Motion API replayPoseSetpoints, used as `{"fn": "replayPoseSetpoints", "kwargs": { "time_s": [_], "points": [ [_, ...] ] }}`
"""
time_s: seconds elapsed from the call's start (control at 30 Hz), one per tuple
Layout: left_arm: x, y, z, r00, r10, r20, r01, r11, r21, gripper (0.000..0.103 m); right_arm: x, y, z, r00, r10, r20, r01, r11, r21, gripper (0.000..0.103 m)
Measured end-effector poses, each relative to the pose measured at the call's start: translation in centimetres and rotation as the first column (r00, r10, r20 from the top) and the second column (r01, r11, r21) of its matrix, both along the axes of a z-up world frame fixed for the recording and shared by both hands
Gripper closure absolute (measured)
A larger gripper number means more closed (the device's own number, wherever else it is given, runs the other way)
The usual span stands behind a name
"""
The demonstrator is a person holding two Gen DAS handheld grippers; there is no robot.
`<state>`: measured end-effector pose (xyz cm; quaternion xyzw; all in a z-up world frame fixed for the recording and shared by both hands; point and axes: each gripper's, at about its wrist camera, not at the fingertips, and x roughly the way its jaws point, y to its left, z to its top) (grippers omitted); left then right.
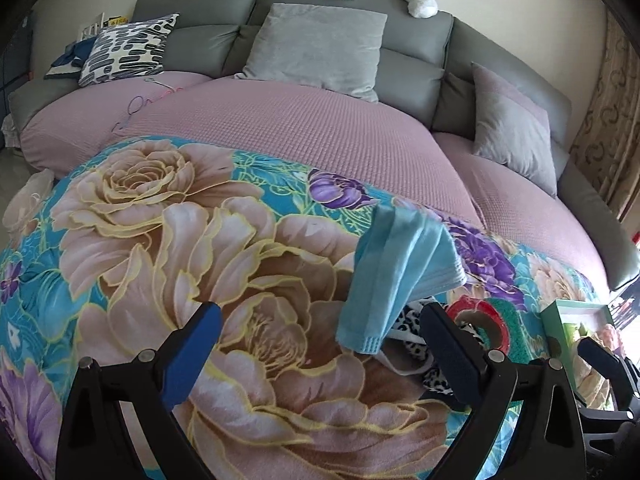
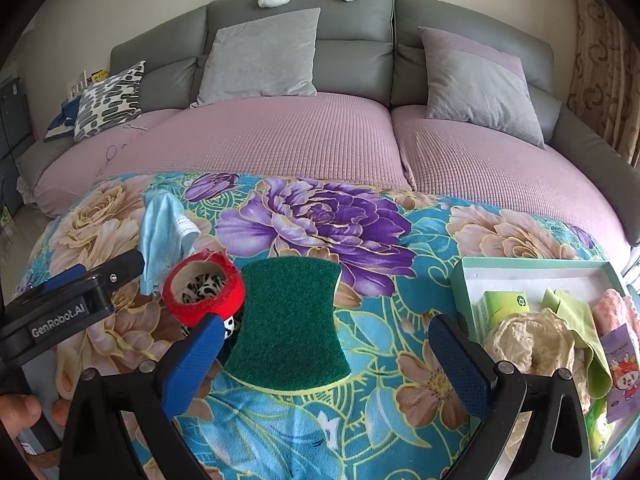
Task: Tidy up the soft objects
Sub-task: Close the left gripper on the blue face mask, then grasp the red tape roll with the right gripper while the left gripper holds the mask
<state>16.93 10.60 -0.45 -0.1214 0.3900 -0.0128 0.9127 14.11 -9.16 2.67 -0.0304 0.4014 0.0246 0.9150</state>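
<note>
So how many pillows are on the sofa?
3. A black-and-white patterned pillow sits at the left end, a grey pillow leans in the middle, and a grey-and-mauve pillow leans on the right. Others could be hidden outside the view.

Both grippers same build. Left gripper (image 1: 320,344): two black plastic arms w/ triangular cut-outs, each w/ a round silver screw near the finger base. Fingers (image 1: 192,356) carry blue textured pads, rectangular, dotted grip surface. Right gripper (image 2: 324,356): identical, black frame, silver screws, blue pads (image 2: 460,364). From the right wrist view the left gripper's body (image 2: 60,316) shows side-on: black casing, white "GenRobot.AI" lettering, one small screw on the arm. Person's hand (image 2: 24,416) shows at the lower left edge, fingers only; no sleeve visible.
</note>
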Motion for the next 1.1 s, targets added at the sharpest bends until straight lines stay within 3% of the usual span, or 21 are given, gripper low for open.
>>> {"fn": "replayPoseSetpoints", "kwargs": {
  "time_s": [0.17, 0.37, 0.47, 0.57, 0.83, 0.9, 1.1],
  "points": [
    [0.5, -0.5, -0.5, 1.0, -0.02, -0.01, 0.02, 1.0, 0.008, 0.014, 0.2, 0.2, 0.1, 1.0, 0.003, 0.003, -0.003, 1.0, 0.006, 0.0],
    [0.7, -1.0, -0.9, 0.999, -0.044, -0.016, 0.045, 0.999, 0.019, 0.015, 0.5, 0.1, 0.1, 1.0, 0.01, -0.01, -0.01, 0.998, 0.055, 0.0],
    [0.8, -1.5, -0.9, 0.998, -0.057, -0.005, 0.058, 0.998, 0.022, 0.029, 0.5, -0.1, 0.2, 1.0, 0.006, -0.008, -0.006, 0.999, 0.054, 0.0],
    [0.8, -1.8, -1.0, 0.998, -0.068, -0.001, 0.068, 0.997, 0.032, 0.03, 0.5, -0.4, 0.2, 1.0, 0.002, -0.01, -0.001, 0.998, 0.062, 0.0],
    [1.2, -2.4, -1.7, 0.994, -0.106, -0.001, 0.106, 0.994, 0.01, 0.058, 0.6, -0.4, 0.1, 1.0, 0.006, -0.016, -0.005, 0.999, 0.054, 0.0],
    [1.3, -2.3, -1.9, 0.994, -0.111, -0.001, 0.111, 0.994, -0.004, 0.071, 0.6, -0.2, 0.0, 1.0, 0.011, -0.017, -0.01, 0.999, 0.05, 0.0],
    [1.2, -1.9, -1.9, 0.994, -0.108, 0.024, 0.109, 0.993, -0.05, 0.091, 0.6, 0.6, -0.1, 0.999, 0.029, -0.016, -0.028, 0.999, 0.033, 0.0]
  ]
}}
